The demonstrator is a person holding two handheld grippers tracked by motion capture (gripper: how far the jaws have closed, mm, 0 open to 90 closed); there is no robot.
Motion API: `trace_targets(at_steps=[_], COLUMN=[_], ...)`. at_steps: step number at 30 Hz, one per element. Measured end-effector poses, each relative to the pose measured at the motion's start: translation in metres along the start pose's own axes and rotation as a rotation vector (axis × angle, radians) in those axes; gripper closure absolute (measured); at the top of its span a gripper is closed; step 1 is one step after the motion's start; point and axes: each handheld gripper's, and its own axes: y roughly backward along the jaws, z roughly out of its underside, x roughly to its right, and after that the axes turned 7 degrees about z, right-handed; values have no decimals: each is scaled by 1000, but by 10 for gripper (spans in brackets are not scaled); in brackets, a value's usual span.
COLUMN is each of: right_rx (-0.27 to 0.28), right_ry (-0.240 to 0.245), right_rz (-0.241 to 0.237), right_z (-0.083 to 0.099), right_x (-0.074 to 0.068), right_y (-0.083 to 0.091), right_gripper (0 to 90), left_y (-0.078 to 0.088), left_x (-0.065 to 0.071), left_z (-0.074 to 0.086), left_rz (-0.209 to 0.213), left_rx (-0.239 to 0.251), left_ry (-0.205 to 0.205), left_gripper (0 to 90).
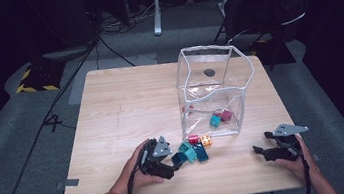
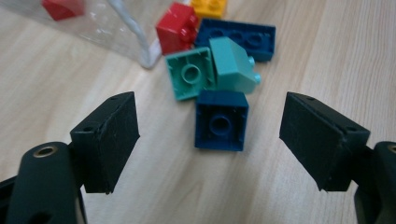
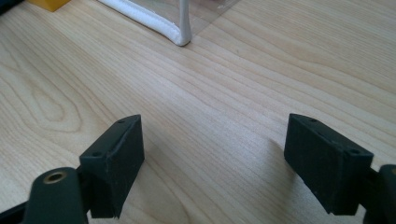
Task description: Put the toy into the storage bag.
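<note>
Left tool (image 1: 172,161): held low near the tabletop's near edge, left of centre, jaws apart, pads pressing on nothing. Right tool (image 1: 259,151): near the near right corner, jaws wide apart, nothing between them. Both forearms enter across the near edge.

A small dark blue square plastic building brick (image 2: 221,120) lies on the light wooden table top (image 1: 126,113), upside down, so its hollow underside with one round tube in the middle faces up. It is the nearest piece of a little cluster of bricks, just in front of the clear plastic bag. Directly behind it, a mint green square brick (image 2: 190,74) also lies upside down and shows its ring, and a teal sloped brick (image 2: 232,65) lies on its side, touching the mint one. The dark blue brick almost touches both of them. In the left gripper view it sits between the two black jaws, a little beyond their tips, with free wood on both sides.
</note>
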Motion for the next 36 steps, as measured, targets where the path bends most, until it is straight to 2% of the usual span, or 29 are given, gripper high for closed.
trace_targets(at_steps=[6,11,16,23,29,36], right_rx=[0,0,0,0,0,0], right_ry=[-1,-1,-1,0,-1,-1], right_rz=[-1,0,0,0,0,0], right_z=[0,0,0,0,0,0], right_x=[0,0,0,0,0,0], right_y=[0,0,0,0,0,0], right_gripper=[204,204,204,204,204,204], left_y=[-17,-24,-28,-30,-30,-29], left_x=[4,3,2,-1,-2,-2], left_z=[6,7,6,6,7,9], left_rz=[17,28,20,35,19,27], left_rx=[-44,-59,-64,-39,-8,1], left_ry=[5,10,16,34,47,31], left_gripper=[231,241,286,391,562,588])
